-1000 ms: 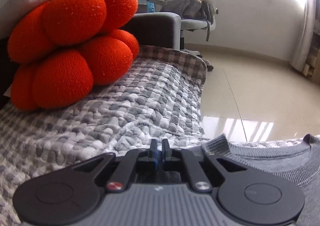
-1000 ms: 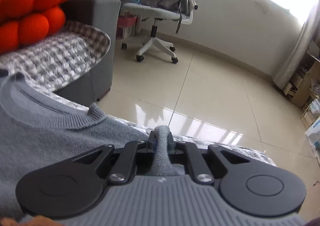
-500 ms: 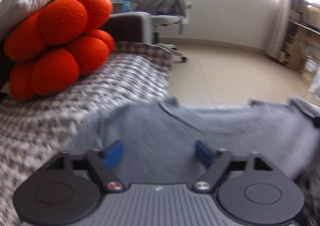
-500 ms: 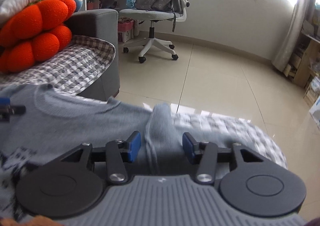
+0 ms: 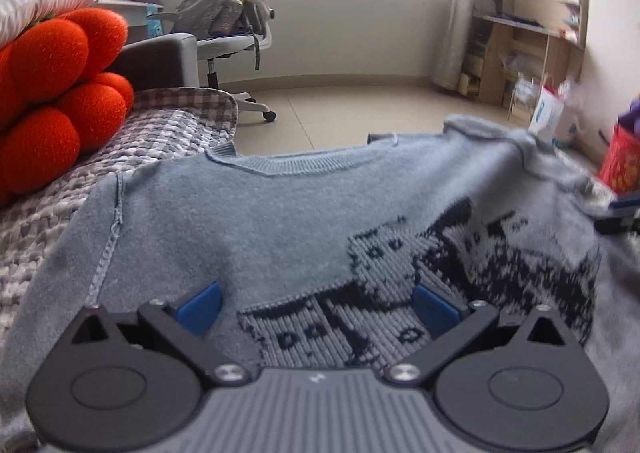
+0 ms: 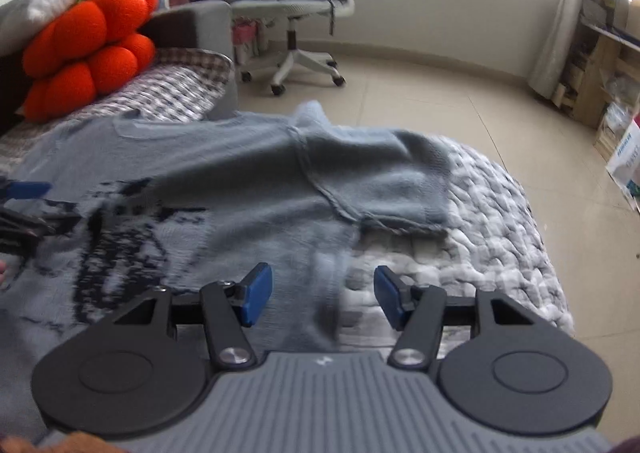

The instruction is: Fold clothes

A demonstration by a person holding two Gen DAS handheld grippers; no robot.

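The grey sweater [image 5: 248, 221] lies spread face-up on the quilted sofa cover [image 6: 492, 237], collar away from both grippers, its dark knitted pattern just ahead of the left gripper [image 5: 316, 305]. That gripper's jaws stand wide apart with nothing between them. The right gripper [image 6: 323, 299] is likewise released, its blue pads [image 6: 256, 295] hovering over the sweater's right edge. Ahead of the right gripper, the right sleeve [image 6: 384, 189] appears doubled in on itself, though blur makes its layers hard to read. The body shows no fold across it, so the sweater sits laid out flat, with the body folds apparently still to make.
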